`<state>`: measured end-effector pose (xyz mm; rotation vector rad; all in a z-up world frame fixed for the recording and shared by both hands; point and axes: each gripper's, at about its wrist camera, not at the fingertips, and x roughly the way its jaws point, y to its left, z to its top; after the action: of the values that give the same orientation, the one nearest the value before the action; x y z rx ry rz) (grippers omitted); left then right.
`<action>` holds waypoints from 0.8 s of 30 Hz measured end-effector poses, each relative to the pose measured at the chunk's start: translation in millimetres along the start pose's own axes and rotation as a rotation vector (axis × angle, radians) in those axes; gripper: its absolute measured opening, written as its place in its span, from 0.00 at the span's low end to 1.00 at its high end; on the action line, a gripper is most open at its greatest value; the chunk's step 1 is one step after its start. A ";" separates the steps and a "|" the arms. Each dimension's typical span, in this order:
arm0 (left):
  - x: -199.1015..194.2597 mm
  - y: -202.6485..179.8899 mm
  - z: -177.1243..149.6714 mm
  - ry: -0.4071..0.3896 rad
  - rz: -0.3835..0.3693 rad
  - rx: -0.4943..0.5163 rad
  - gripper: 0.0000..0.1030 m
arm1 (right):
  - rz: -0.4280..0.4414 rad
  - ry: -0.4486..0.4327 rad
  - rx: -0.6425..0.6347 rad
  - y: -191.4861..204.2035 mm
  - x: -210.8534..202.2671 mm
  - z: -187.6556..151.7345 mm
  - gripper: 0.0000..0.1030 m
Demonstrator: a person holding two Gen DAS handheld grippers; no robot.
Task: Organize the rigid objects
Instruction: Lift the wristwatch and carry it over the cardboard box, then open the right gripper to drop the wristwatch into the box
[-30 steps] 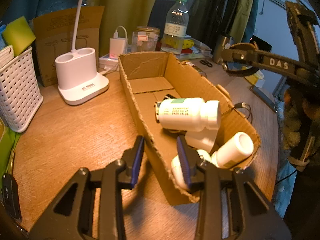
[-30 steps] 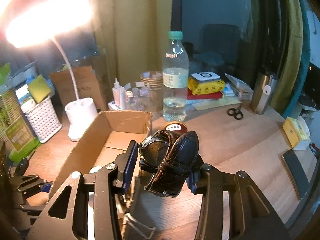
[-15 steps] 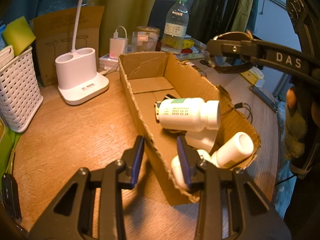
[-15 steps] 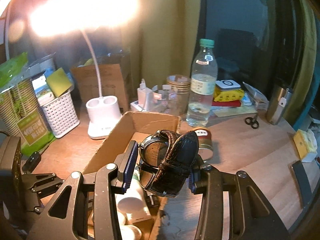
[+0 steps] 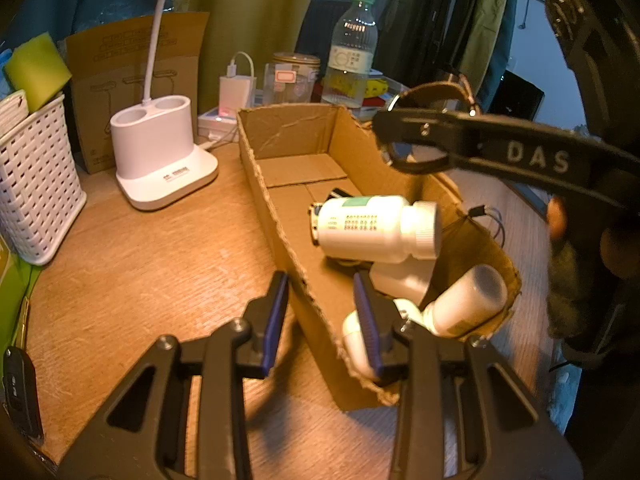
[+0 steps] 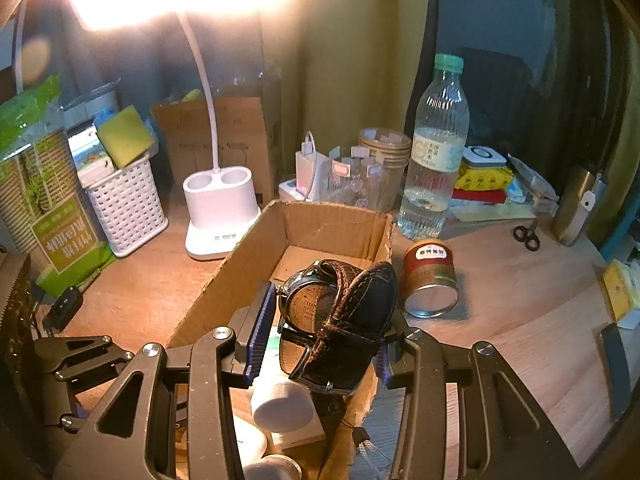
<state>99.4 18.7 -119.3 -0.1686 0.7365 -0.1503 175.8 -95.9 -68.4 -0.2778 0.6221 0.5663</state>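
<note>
Beside the box (image 6: 224, 276), a tin (image 6: 430, 278) lies.

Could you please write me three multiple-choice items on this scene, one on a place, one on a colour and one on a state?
1. Where is the wristwatch?
A. flat on the desk
B. between the pads of the right gripper, above the cardboard box
C. in the white basket

2. What colour is the cap of the water bottle?
A. green
B. red
C. black

3. How does the red tin stand on the desk?
A. upright
B. lying on its side
C. stacked on the box

Answers: 1 B, the strap sits clamped between the blue pads over the box. 2 A, the cap on top is pale green. 3 B, its round silver end faces the camera.
</note>
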 end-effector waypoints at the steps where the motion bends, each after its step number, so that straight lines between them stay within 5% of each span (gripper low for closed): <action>1: 0.0 0.1 0.1 0.000 0.000 0.000 0.35 | 0.002 0.008 -0.001 0.2 2.1 -0.6 0.44; 22: 0.0 0.1 0.1 0.000 0.000 0.000 0.35 | 0.003 0.105 0.016 0.8 26.1 -8.2 0.44; 24: 0.7 0.0 0.3 0.001 -0.001 0.002 0.35 | -0.003 0.099 0.021 0.0 24.4 -6.5 0.52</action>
<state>100.1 18.5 -119.5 -0.1672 0.7375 -0.1523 189.1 -88.4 -88.5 -0.2881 0.7231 0.5454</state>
